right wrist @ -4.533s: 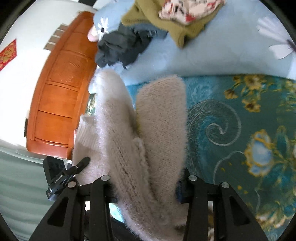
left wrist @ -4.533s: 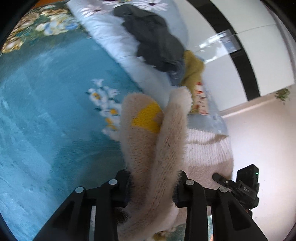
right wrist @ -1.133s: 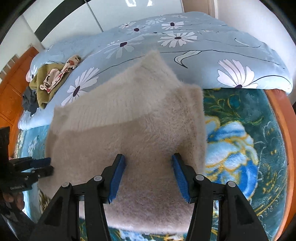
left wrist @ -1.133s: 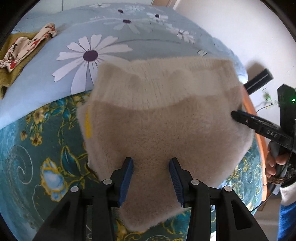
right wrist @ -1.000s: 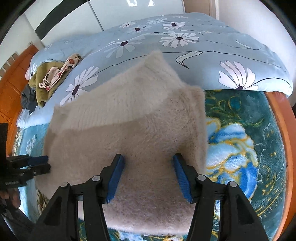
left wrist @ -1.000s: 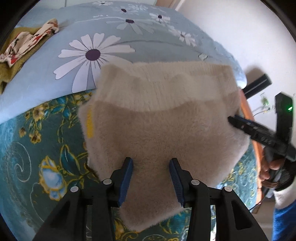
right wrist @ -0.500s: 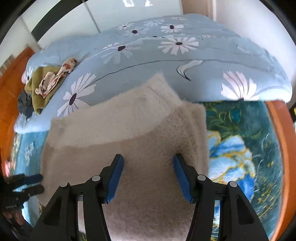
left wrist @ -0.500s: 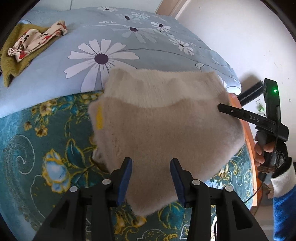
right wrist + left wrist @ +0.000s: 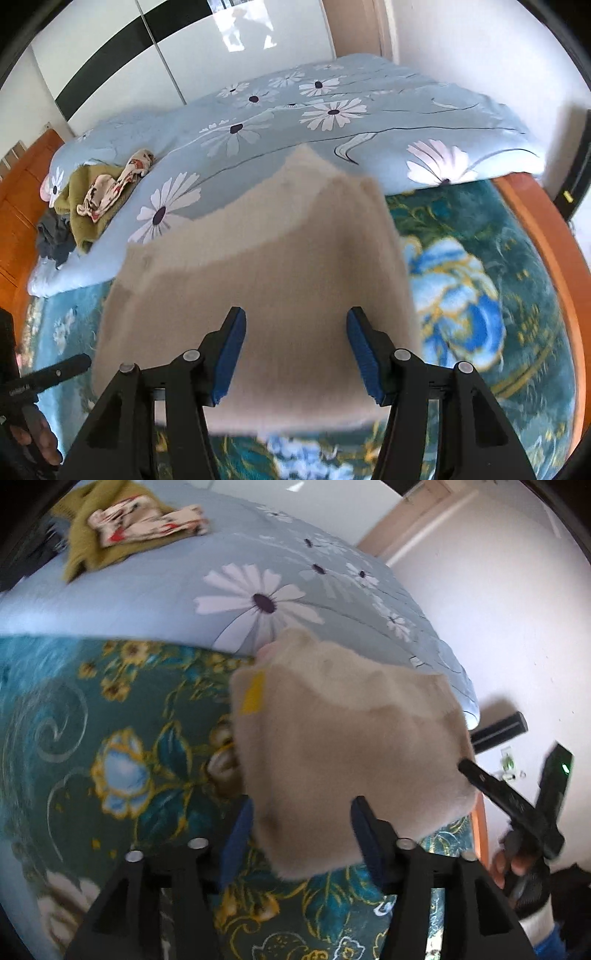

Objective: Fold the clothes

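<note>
Between both grippers' parted fingers [image 9: 229, 347] lies the folded beige sweater [image 9: 288, 258].

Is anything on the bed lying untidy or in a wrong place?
Yes. A heap of unfolded clothes lies crumpled at the far corner of the daisy duvet: an olive garment, a floral cloth on top, dark pieces beside it. The folded beige sweater lies neatly on the teal blanket.

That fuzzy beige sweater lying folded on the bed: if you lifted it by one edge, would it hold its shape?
Probably not. The beige sweater is soft, fluffy knit with rounded, sagging edges, so it would likely droop and unfold. Its fuzzy pile should grip rather than slip. It looks bulky yet likely light, lying on the plush teal blanket.
</note>
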The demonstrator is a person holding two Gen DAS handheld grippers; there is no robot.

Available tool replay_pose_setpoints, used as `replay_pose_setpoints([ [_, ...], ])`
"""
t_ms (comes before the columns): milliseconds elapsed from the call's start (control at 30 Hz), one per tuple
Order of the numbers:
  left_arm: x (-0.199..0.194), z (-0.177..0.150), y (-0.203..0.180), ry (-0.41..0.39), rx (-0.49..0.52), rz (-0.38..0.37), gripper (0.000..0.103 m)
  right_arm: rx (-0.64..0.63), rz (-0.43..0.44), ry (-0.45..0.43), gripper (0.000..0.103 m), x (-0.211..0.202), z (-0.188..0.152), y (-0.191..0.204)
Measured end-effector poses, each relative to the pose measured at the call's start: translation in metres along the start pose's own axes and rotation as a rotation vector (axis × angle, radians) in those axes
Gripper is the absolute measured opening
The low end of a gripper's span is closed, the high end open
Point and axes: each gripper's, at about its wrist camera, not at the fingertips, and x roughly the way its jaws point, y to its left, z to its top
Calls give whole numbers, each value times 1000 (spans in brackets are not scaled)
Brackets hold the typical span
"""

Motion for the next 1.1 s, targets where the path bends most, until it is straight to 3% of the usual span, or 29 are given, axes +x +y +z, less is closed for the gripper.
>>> replay_pose_setpoints([
  [100,1,-15,2,-1,15,29,74,-24,-29,-4,66,-9,-29,11],
  [200,2,-28,3,-6,39,54,79,-29,-51,26,66,-4,-45,16],
  [300,3,-42,4,-10,64,78,90,7,-58,72,66,4,-56,14],
  [367,0,-49,3,-33,86,90,102,28,-66,97,66,8,-61,12],
  [467,-7,-56,2,-79,121,115,103,29,-86,110,68,14,-63,13],
  [567,-12,-61,1,-109,152,155,103,3,-112,118,79,17,-67,18],
  [733,-20,-68,-1,-154,173,152,103,-54,-147,120,80,20,-76,30],
  [833,-27,-69,-6,-183,192,158,103,-60,-148,122,92,21,-79,34],
  [933,-32,-68,-11,-218,205,229,103,-66,-142,129,92,23,-83,40],
  [1100,-27,-68,-16,-157,255,270,103,-89,-146,130,96,26,-86,53],
])
